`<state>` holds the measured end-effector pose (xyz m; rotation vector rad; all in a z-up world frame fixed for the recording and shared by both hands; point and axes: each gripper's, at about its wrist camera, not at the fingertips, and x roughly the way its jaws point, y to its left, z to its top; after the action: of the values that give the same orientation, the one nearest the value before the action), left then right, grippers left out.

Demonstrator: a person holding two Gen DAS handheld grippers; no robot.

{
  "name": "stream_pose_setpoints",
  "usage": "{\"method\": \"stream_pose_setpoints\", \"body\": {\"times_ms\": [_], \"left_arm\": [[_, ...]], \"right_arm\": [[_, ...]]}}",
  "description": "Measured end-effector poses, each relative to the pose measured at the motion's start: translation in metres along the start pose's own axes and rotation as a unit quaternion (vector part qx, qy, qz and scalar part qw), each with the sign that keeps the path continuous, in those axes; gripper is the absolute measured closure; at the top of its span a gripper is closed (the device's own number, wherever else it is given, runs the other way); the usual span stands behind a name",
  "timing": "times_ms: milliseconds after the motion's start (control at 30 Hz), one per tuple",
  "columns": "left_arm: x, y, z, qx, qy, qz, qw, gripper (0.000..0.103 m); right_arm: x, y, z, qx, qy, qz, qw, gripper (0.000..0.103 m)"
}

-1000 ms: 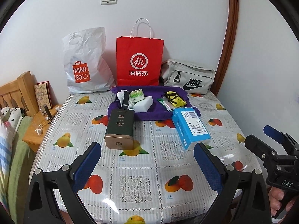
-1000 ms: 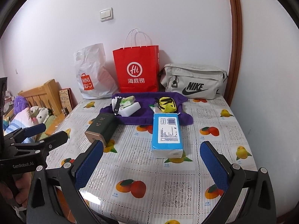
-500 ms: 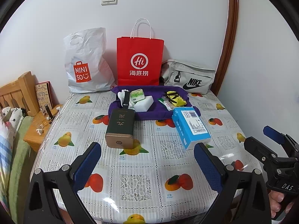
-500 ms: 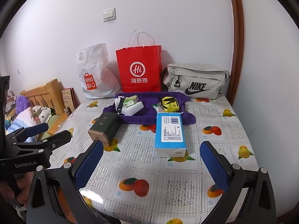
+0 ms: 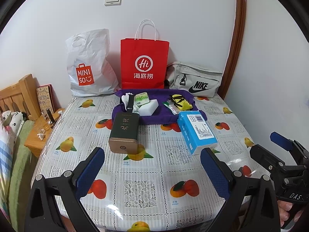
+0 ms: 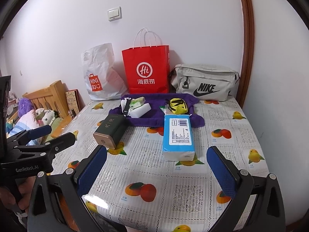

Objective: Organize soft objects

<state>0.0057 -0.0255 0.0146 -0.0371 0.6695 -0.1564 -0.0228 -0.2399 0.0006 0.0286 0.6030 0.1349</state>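
Little has moved since the earlier frames: only the right wrist camera sits slightly lower and closer.

From the left wrist, the left gripper (image 5: 152, 167) hangs with jaws spread wide, empty, over the table (image 5: 139, 189). One blue tissue pack (image 5: 197, 131) and one dark tin (image 5: 124, 133) lie before one purple cloth (image 5: 154, 116). Three bags stand behind.

From the right wrist, the right gripper (image 6: 156, 171) is likewise wide open and empty, short of the tissue pack (image 6: 177, 137); the cloth (image 6: 152, 118) carries one white sponge (image 6: 140, 112).
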Motion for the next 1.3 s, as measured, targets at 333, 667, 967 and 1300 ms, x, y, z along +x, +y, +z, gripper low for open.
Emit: {"method": "stream_pose_setpoints", "body": {"times_ms": [333,667,967,1300], "left_arm": [[-0.0035,0.0004,0.0001,0.001,-0.002,0.002,1.0000,0.003],[-0.0052,0.0020,0.0000,-0.001,-0.001,0.003,1.0000,0.003],[-0.0041,0.0027,-0.0007,0.000,-0.002,0.004,1.0000,0.003],[-0.0055,0.0024,-0.0018,-0.001,-0.004,0.004,1.0000,0.003]], "right_arm": [[-0.0009,0.0027,-0.0010,-0.004,-0.004,0.000,1.000,0.001],[0.0001,0.0023,-0.0018,-0.003,0.000,0.001,1.000,0.001],[-0.0004,0.0027,-0.0024,-0.004,0.000,0.000,1.000,0.001],[0.0010,0.0027,-0.0014,-0.004,0.000,0.002,1.000,0.001]]}}
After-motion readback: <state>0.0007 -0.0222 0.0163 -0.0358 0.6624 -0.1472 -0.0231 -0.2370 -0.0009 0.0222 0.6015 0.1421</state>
